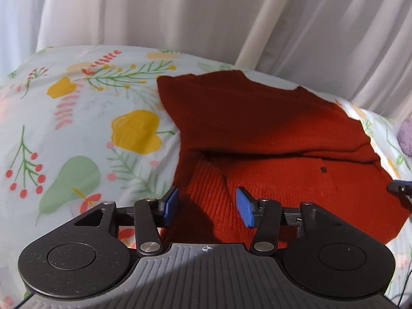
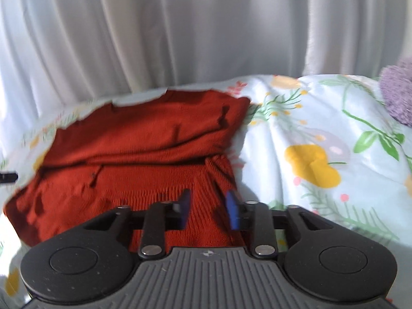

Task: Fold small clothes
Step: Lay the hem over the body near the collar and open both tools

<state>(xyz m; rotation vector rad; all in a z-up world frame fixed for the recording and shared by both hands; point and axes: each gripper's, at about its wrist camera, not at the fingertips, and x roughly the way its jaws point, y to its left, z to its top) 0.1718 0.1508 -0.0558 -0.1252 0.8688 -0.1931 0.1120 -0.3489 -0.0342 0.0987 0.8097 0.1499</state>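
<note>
Your left hand-held gripper (image 1: 207, 207) sits at the lower middle of its view with its blue pads (image 1: 244, 211) spread apart and nothing pinched between them; the ribbed hem of the red knit sweater (image 1: 257, 118) lies just below the gap. The sweater fills the centre and right of that frame, its upper part folded over the lower, resting on the floral bed sheet (image 1: 77, 128). The tip of your other gripper shows at the right edge. In the right wrist view, your right hand-held gripper (image 2: 207, 211) is likewise released, over the sweater's (image 2: 144, 134) ribbed right edge at lower centre. White curtains (image 2: 180, 25) hang behind, and a purple fuzzy thing (image 2: 397, 95) sits at the upper right.
</note>
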